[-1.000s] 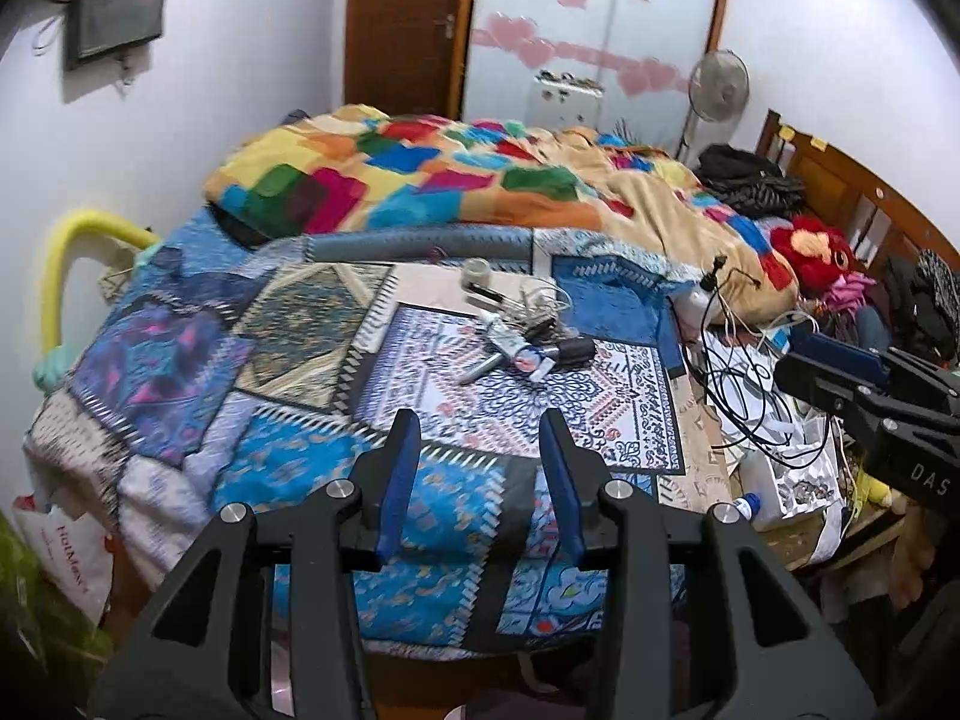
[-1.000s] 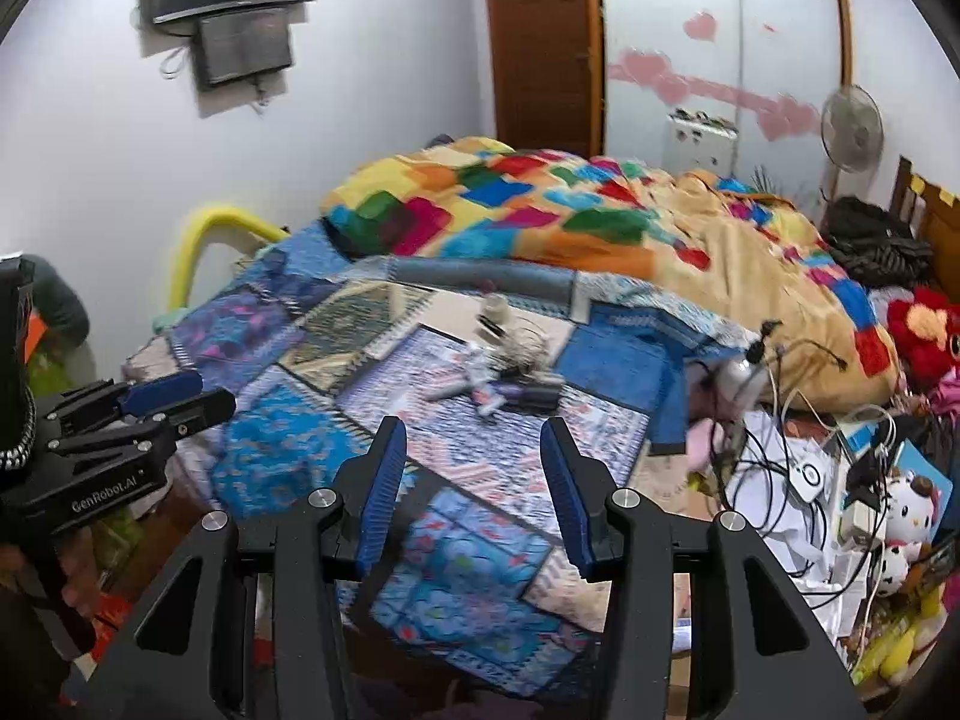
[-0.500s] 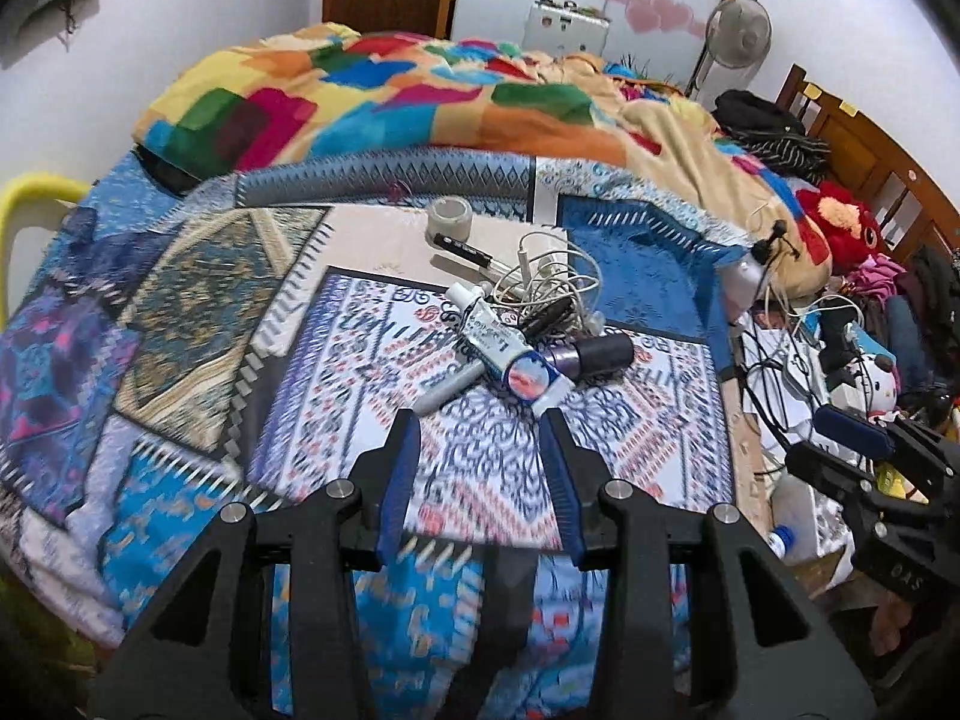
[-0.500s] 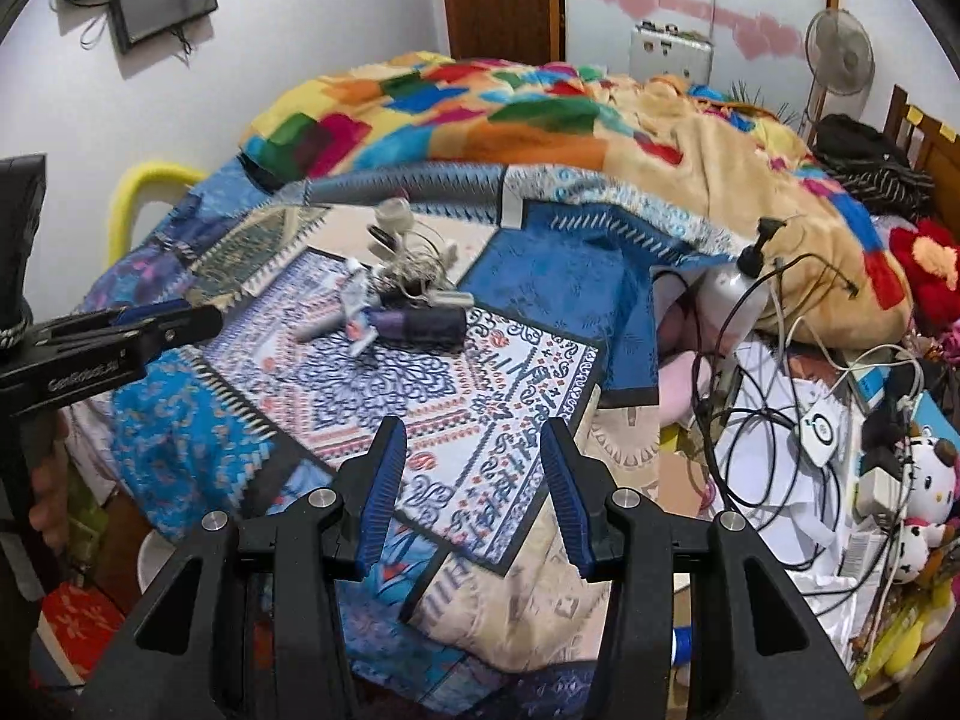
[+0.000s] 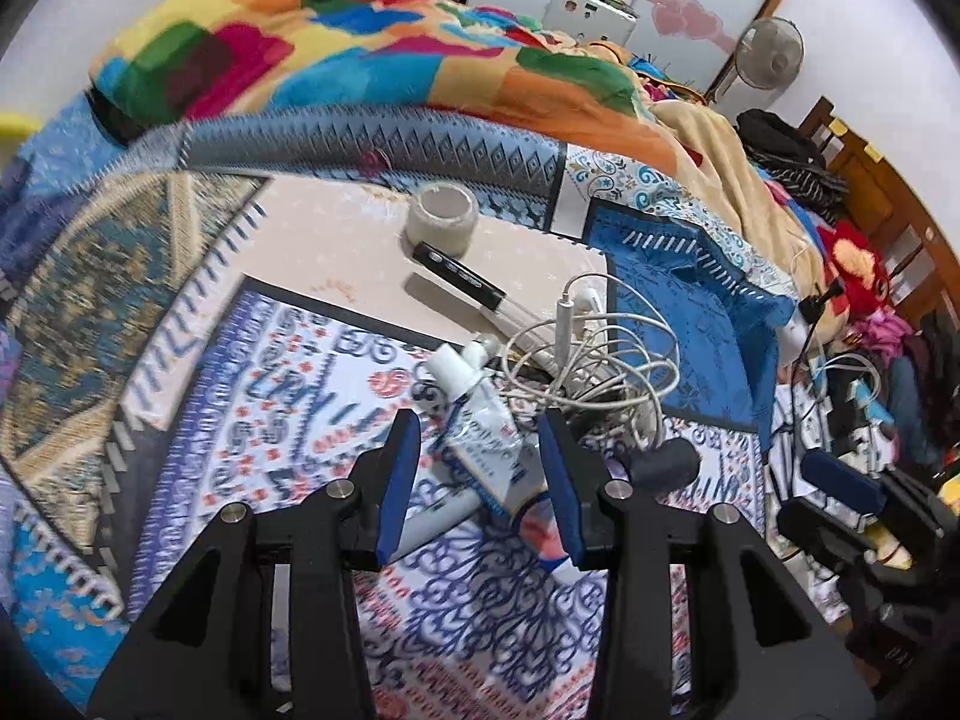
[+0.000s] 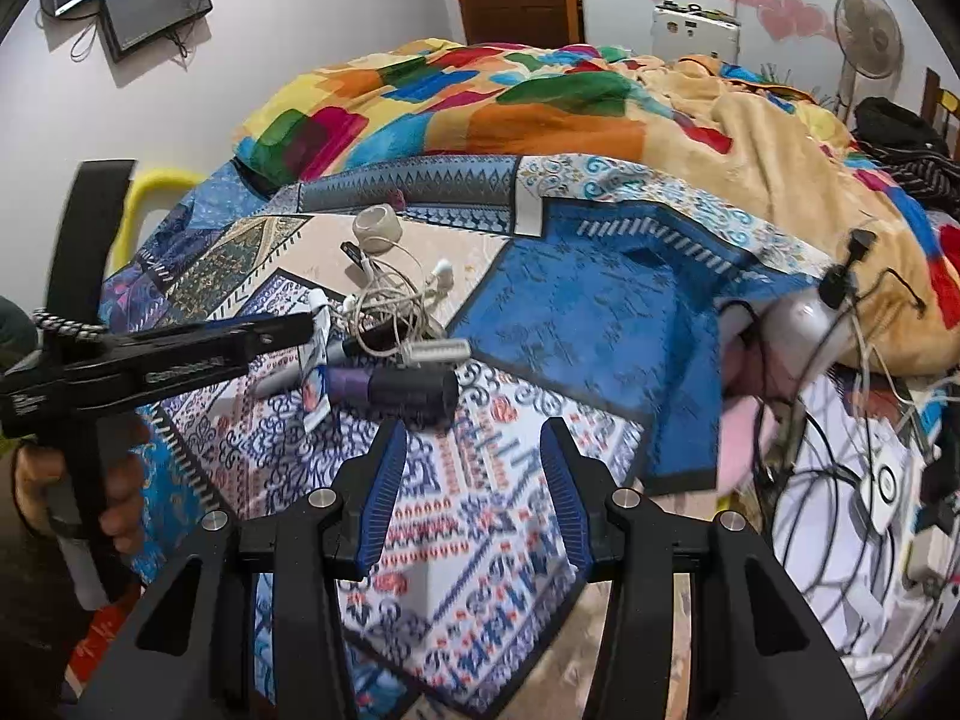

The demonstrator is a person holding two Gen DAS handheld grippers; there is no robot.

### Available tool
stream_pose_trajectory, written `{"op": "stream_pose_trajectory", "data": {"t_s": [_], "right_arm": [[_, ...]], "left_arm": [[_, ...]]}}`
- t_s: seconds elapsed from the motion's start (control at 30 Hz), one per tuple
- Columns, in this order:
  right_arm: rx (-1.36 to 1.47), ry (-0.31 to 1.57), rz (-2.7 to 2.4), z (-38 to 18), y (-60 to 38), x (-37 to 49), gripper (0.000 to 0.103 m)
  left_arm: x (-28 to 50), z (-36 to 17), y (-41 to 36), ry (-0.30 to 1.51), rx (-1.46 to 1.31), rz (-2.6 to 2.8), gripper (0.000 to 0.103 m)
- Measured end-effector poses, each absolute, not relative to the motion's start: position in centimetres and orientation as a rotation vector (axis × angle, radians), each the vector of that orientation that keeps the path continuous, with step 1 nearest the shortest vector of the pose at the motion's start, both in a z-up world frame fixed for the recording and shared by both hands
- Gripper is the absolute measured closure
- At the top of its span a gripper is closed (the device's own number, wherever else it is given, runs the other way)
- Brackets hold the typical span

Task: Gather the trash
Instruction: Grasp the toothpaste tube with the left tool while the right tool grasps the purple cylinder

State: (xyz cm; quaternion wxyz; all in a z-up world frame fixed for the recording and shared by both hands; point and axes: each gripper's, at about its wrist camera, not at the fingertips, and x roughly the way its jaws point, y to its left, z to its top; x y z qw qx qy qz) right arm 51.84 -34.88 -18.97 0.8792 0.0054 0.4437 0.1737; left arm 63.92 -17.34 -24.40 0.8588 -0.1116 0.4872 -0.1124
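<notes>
Since the earlier frame I have pushed both tools in over the bed, and the heap of clutter now fills the centre of my left view instead of sitting far up the quilt. My left gripper has its fingers spread wide, released, with the white toothpaste tube lying between them on the patterned quilt; I cannot tell whether either pad touches it. A grey pen lies under the tube's lower end. Just right of the tube sits a dark cylinder, and above it a tangle of white earphone cable. Further up the frame are a black pen-like stick and a roll of tape.

My right gripper is also released, holding nothing, hovering low in its frame over the quilt, near the dark cylinder but apart from it. In that view the left gripper reaches in from the left edge, its tips over the tube. The tape roll is in the upper middle.
</notes>
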Motion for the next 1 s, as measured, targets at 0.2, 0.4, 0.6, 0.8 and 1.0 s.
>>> {"op": "stream_pose_trajectory", "data": {"t_s": [0.2,0.4,0.6,0.8,1.0], "right_arm": [[0.030,0.938,0.410,-19.7,-34.3,53.3,0.060],[0.057,0.972,0.461,-20.2,-34.0,54.0,0.060],[0.008,0.996,0.537,-20.3,-32.0,55.1,0.060],[-0.031,1.020,0.600,-21.0,-29.9,56.3,0.060],[-0.059,1.081,0.630,-22.8,-28.8,56.6,0.060]], "left_arm": [[64.5,-25.3,-17.9,1.035,-0.244,-0.237,0.063],[64.0,-25.3,-17.7,1.021,-0.241,-0.231,0.075],[61.9,-24.4,-16.7,1.006,-0.240,-0.253,0.080],[59.1,-22.6,-15.6,0.973,-0.180,-0.241,0.080],[57.2,-22.1,-14.1,0.958,-0.095,-0.199,0.080]]}}
